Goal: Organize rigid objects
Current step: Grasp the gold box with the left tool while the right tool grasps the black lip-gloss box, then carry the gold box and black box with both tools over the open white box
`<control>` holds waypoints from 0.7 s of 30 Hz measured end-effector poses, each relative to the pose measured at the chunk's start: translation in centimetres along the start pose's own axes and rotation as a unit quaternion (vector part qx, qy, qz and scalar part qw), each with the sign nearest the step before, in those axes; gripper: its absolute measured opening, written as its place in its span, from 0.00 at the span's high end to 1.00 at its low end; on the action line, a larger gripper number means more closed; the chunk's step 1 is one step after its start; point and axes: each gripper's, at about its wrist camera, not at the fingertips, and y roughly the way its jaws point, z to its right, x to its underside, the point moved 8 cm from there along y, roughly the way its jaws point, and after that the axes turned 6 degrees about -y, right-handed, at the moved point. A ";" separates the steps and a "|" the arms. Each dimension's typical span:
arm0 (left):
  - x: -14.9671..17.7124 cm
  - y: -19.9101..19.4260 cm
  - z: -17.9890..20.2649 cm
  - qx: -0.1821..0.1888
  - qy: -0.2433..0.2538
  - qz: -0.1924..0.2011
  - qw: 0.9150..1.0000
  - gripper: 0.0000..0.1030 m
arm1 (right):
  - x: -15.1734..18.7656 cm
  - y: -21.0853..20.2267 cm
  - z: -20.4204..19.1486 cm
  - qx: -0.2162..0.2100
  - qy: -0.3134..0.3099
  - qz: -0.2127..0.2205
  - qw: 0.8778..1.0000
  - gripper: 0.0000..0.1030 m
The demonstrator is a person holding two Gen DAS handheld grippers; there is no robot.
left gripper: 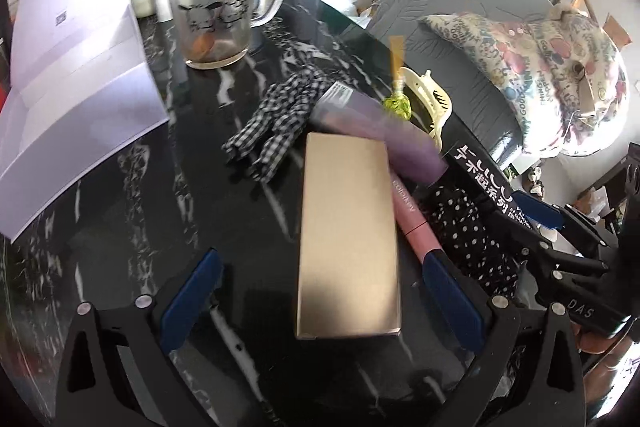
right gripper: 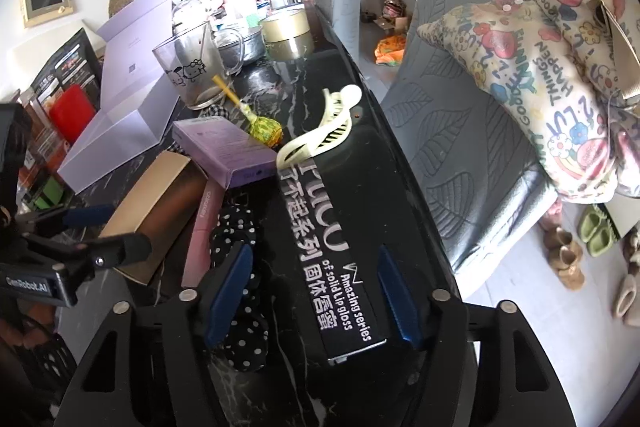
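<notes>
The black lip-gloss box point(right gripper: 320, 251) lies lengthwise on the black marble table point(left gripper: 132, 211) near its right edge, between the blue pads of the right gripper point(right gripper: 314, 295), which tilts down over it; the jaws are partly apart, and whether the pads press its sides I cannot tell. The left gripper point(left gripper: 320, 303), also angled downward, straddles the gold box point(left gripper: 348, 235) with jaws wide and clear gaps on both sides. Between the boxes lie a pink tube point(left gripper: 412, 219) and a polka-dot scrunchie point(right gripper: 240, 291). Farther off, a glass mug point(left gripper: 216, 11) holds a spoon.
</notes>
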 end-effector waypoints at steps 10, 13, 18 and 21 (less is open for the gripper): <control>-0.8 1.8 0.4 -0.032 0.019 0.003 0.999 0.34 | -0.3 0.5 0.6 0.016 -0.004 -0.008 1.000 0.53; -1.2 2.0 0.9 -0.032 0.032 0.013 0.999 0.43 | -0.6 0.8 0.4 0.021 -0.014 -0.012 1.000 0.53; -1.5 2.0 1.4 -0.014 0.051 0.032 0.998 0.56 | -0.9 1.3 -0.4 0.019 -0.033 -0.010 0.999 0.61; -1.4 1.8 1.3 -0.001 0.045 0.036 0.998 0.58 | -1.0 1.5 -0.3 0.031 -0.026 -0.006 0.999 0.75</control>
